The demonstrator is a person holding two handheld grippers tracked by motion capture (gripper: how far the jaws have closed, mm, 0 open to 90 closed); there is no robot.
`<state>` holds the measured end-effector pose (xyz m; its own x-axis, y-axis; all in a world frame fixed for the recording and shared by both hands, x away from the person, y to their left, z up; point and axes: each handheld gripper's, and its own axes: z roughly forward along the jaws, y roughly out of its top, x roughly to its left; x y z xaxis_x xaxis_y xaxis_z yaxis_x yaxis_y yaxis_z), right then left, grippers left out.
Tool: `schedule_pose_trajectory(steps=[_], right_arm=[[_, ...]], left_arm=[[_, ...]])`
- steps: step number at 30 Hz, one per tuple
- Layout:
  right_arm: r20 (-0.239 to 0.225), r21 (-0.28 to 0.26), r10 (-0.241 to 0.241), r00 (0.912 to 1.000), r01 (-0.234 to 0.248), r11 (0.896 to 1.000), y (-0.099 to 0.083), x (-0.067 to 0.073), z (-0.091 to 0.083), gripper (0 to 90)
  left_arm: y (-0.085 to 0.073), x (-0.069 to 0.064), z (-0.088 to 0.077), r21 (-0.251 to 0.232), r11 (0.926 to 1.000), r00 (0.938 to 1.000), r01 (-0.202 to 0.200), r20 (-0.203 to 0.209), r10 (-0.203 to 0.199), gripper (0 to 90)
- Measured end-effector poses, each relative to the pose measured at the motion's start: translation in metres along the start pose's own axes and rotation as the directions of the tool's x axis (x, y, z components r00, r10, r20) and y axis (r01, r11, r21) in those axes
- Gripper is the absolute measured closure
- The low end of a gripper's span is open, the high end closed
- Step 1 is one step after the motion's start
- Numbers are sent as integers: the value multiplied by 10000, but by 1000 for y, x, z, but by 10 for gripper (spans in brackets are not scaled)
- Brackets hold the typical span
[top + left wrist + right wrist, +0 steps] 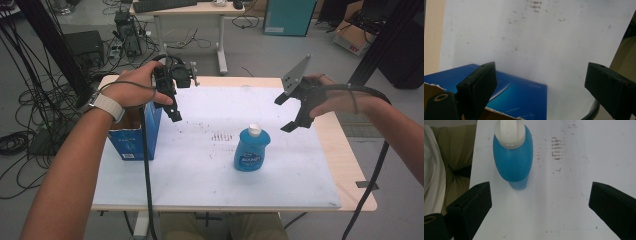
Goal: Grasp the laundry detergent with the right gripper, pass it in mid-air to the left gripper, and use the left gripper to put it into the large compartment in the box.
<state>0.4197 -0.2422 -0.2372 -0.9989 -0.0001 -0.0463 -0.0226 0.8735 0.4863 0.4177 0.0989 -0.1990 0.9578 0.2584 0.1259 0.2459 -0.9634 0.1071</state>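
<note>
A blue bottle (251, 150) with a white cap stands upright on the white mat (210, 175), just right of the middle. In the right gripper view the blue bottle (514, 157) is seen from above, ahead of the jaws. My right gripper (284, 113) hovers above and to the right of it, open, with nothing between its jaws. My left gripper (172, 110) hangs open over the right edge of an open blue cardboard box (135, 135) at the table's left. The same box (524, 97) lies below the left jaws.
The wooden table (350, 165) ends close to the mat on the right and at the front. The mat (549, 45) has dark smudges (221, 136) near its middle. Behind the table are a desk (190, 10), cables (30, 100) and boxes on the floor.
</note>
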Motion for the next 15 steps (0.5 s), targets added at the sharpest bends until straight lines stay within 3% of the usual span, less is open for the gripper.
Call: schedule_pose_trajectory(steps=[2,5,6,7,8,9,15], right_arm=[[-34,-21,-30,10000,30,10000,-1,2,2,44],[-109,-59,-7,9999,6,10000,-5,5,9,41],[-135,-74,40,9999,-41,10000,-6,6,11,41],[-135,-74,40,9999,-41,10000,-6,6,11,41],[-174,-77,6,9998,-7,10000,-7,7,12,41],[-233,-107,-1,9997,-2,9999,-10,9,16,41],[-278,-167,153,9995,-157,9997,-16,13,26,40]], left_arm=[[0,1,-1,144,9996,9997,-230,-24,230,112],[0,1,0,192,9995,9997,-242,-45,243,112],[-1,0,1,-43,9999,10000,93,32,-93,112],[-1,0,1,-43,9999,10000,93,32,-93,112],[-2,1,0,176,9997,9998,-176,37,175,112],[-2,0,1,-21,9999,9999,130,50,-130,112],[-3,0,1,-53,9999,9999,148,58,-148,112]])
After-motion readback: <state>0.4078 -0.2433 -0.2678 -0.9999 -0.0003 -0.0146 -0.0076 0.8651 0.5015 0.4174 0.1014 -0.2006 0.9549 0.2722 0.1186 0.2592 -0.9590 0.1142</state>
